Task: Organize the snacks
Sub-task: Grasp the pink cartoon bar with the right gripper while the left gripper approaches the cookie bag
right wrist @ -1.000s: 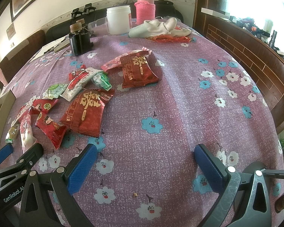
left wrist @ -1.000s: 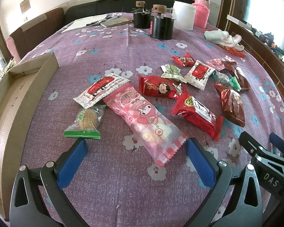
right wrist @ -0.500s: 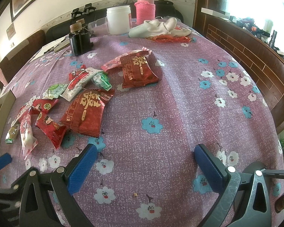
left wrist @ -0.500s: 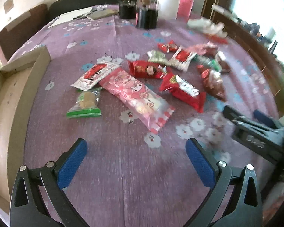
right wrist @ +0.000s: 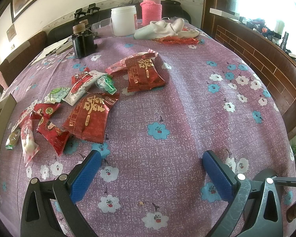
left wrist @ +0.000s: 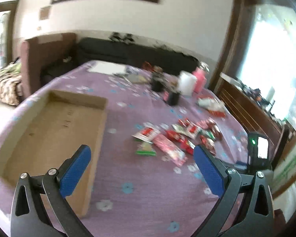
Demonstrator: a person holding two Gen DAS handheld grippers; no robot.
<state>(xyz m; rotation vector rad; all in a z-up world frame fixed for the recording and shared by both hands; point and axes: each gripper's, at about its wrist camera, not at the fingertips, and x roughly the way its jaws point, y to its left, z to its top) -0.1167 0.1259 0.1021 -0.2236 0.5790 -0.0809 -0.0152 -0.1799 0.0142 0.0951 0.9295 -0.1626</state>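
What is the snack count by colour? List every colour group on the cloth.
Dark red packets: 2
Bright red packets: 3
White-and-red packets: 2
Pink packets: 2
Green-marked packets: 3
Total: 12

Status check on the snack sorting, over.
Left gripper open, empty, raised above the table. Right gripper open, empty, low over the cloth. Snacks all loose on the table; cardboard box empty. Nothing blocking.

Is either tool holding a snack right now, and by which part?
No, nothing is held. The left tool and right tool are both open and empty above the tablecloth.
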